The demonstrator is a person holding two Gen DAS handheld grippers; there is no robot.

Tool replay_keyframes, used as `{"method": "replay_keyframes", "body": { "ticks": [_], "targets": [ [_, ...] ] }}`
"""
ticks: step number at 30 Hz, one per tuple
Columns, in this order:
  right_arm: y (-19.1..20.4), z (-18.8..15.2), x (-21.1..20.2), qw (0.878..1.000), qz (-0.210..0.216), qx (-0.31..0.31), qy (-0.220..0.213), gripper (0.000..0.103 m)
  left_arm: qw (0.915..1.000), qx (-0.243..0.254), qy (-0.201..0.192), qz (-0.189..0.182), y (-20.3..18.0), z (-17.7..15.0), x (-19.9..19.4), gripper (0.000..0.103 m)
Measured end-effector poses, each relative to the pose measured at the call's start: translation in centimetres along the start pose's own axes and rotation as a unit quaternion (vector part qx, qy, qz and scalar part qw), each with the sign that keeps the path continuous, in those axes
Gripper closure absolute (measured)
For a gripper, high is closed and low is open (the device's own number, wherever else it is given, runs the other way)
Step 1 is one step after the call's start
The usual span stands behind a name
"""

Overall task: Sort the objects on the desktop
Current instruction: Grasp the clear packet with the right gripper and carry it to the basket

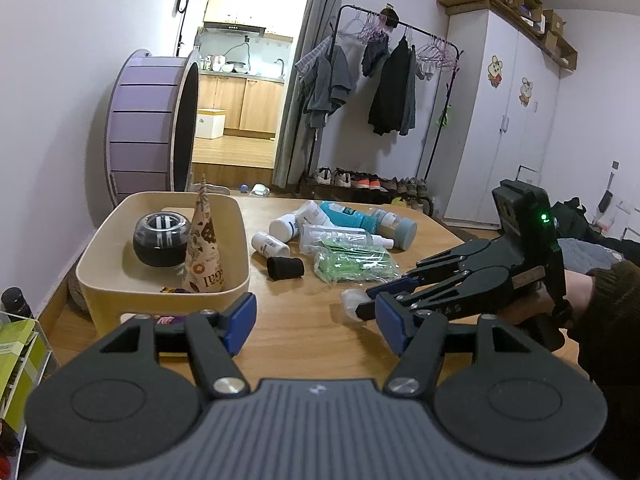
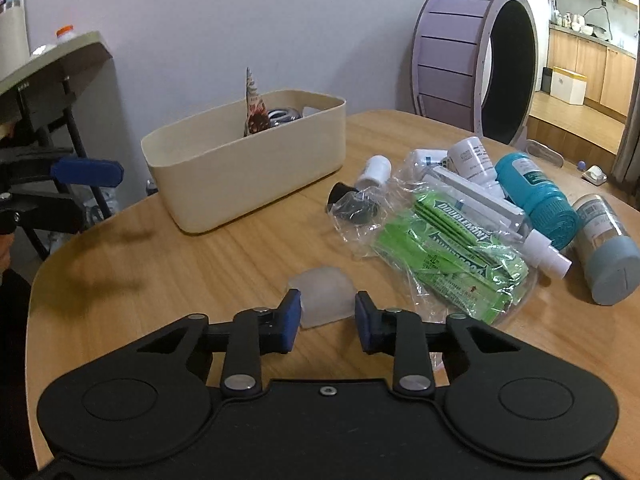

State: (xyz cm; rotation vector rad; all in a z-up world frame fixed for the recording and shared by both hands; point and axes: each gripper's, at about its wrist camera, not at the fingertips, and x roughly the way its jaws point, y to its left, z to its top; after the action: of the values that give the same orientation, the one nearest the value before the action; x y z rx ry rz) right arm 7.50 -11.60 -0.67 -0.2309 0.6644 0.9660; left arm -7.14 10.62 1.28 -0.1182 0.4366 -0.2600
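Clutter [image 2: 472, 216] flanks the frosted cap [image 2: 322, 300], seemingly untouched between right gripper [image 2: 327, 318] fingers; left gripper [image 1: 316, 320] spread.

Left gripper [image 1: 316, 322] is held above the table [image 1: 304, 332], jaws wide apart and empty. A ball [image 1: 162, 240] and cone [image 1: 202, 246] are seen in the bin [image 1: 120, 272]. Right gripper [image 1: 366, 300] is positioned around a translucent piece [image 1: 352, 302].

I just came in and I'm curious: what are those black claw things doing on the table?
A person is tidying a wooden table with two handheld grippers. The right gripper has its jaws open around a small frosted cap, not yet squeezing it. The left gripper waits open and empty. A cream bin already holds a ball and a paper cone; bottles and gum packs still lie in a pile.
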Motion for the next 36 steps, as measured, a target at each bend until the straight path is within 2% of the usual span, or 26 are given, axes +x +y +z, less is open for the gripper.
{"method": "replay_keyframes", "body": {
  "ticks": [7,11,16,22,25,27,28,34,36],
  "targets": [
    [0.4,2.7,-2.4,0.998,0.025,0.027,-0.057,0.074,0.9998,-0.009,-0.015,0.005,0.7,0.2,-1.0,0.038],
    [1.9,5.1,-2.0,0.996,0.052,0.020,-0.077,0.074,0.9995,-0.017,-0.023,0.011,1.1,0.4,-1.5,0.038],
    [4.1,7.9,1.3,0.994,0.081,-0.001,-0.069,0.073,0.9991,-0.025,-0.028,0.016,1.5,0.6,-1.9,0.038],
    [5.4,9.5,4.1,0.994,0.093,-0.015,-0.056,0.070,0.9986,-0.035,-0.031,0.024,2.3,0.9,-2.2,0.038],
    [5.3,9.4,3.7,0.995,0.083,-0.017,-0.060,0.054,0.9981,-0.043,-0.032,0.030,2.7,1.0,-2.3,0.038],
    [5.2,9.3,3.3,0.995,0.077,-0.018,-0.063,0.031,0.9978,-0.048,-0.032,0.031,2.9,1.1,-2.3,0.038],
    [5.1,9.2,3.2,0.995,0.074,-0.019,-0.064,0.027,0.9978,-0.049,-0.032,0.031,3.0,1.1,-2.3,0.038],
    [4.8,8.9,2.2,0.996,0.055,-0.022,-0.071,0.026,0.9979,-0.048,-0.033,0.029,2.8,1.0,-2.6,0.038],
    [3.7,8.2,1.1,0.997,0.036,-0.014,-0.074,0.026,0.9980,-0.047,-0.033,0.027,2.7,1.0,-2.6,0.038]
  ]
}}
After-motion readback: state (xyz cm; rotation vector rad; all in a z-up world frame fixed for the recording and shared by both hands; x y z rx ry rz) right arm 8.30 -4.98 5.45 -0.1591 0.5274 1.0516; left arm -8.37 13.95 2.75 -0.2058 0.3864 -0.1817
